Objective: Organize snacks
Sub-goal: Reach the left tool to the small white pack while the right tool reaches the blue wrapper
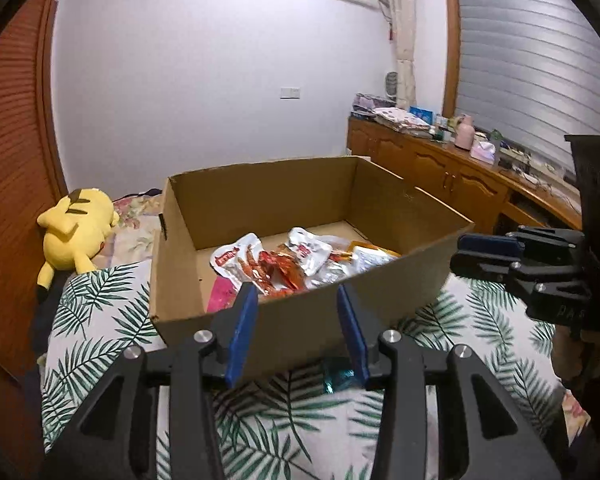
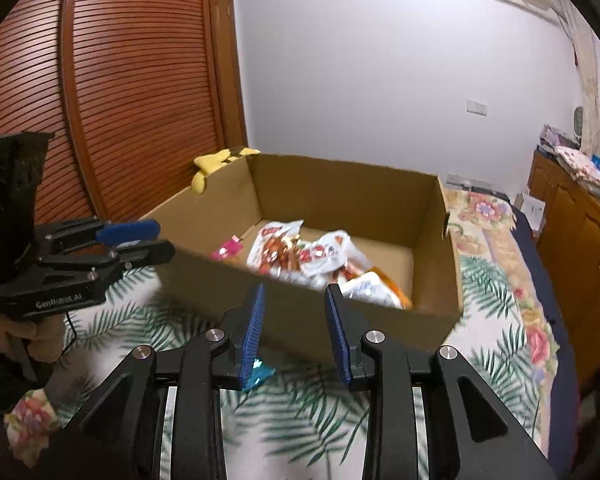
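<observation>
Snack packets (image 1: 284, 264) in cardboard box (image 1: 300, 316) just ahead, both hand-held grippers (image 1: 296, 328) (image 2: 294, 332) apart, empty

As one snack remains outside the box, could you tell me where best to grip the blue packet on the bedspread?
Grip the blue packet by its raised crinkled edge, coming from above on the near side; the cardboard box wall blocks the far side.

Black linkage claws (image 1: 298, 330) (image 2: 294, 334) — blue ribbed pads, silver screws, white "GenRobot.AI" lettering.
</observation>
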Demonstrator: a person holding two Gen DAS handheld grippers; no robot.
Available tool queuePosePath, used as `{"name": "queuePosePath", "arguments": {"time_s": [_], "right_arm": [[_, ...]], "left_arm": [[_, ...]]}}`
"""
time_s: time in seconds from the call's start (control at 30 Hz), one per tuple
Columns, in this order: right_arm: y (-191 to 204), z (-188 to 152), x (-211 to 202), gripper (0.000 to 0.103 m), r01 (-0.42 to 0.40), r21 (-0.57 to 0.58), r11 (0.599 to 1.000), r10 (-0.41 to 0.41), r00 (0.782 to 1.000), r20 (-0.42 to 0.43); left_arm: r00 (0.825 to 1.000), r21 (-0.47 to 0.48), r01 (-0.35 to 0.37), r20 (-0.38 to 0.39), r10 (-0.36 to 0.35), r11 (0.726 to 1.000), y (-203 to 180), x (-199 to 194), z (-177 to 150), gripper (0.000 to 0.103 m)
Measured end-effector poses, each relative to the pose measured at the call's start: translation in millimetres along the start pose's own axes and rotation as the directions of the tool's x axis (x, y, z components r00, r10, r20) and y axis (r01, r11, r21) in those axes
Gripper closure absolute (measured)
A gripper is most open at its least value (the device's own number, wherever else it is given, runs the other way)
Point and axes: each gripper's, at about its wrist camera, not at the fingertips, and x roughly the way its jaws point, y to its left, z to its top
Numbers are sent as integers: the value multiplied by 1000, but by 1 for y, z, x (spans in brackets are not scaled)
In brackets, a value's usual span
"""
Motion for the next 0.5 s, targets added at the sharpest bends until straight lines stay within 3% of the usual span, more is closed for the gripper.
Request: {"name": "queuePosePath", "arguments": {"time_s": [0.23,0.5], "right_arm": [[11,-22,-11,72,2,13,1000,-1,1000,-16],[-1,-54,-11,68,6,79,997,-2,998,-59]], "left_arm": [[1000,30,21,-17,-21,999,-14,-18,-12,60],[989,59,81,-128,-73,995,-40,-7,-51,59]]}}
